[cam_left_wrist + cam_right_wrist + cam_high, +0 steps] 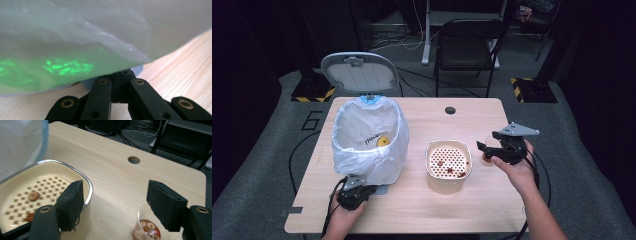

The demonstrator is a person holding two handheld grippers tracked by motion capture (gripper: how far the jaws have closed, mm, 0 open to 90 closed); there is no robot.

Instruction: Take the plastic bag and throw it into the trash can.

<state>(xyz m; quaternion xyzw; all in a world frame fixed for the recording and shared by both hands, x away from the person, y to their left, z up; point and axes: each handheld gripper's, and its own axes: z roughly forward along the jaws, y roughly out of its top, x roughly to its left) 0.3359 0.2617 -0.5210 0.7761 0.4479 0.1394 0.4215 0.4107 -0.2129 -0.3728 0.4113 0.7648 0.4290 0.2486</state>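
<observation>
A bin (362,165) lined with a white plastic bag (75,37) stands at the table's left with its grey lid (359,72) raised. Something yellow (383,141) lies inside. My left gripper (364,190) (122,74) is at the bin's foot, shut on its grey pedal (138,68). A cream perforated bowl (429,150) (88,185) holds a few reddish bits. To its right stands a small clear cup (487,158) (147,227) of reddish pieces. My right gripper (484,148) (118,203) hovers open over the cup, whose rim sits near the right pad.
The wooden table (422,205) has a round cable hole (450,110) (133,159) at its far middle. A black chair (467,45) stands behind the table. A cable trails from each gripper off the near edge.
</observation>
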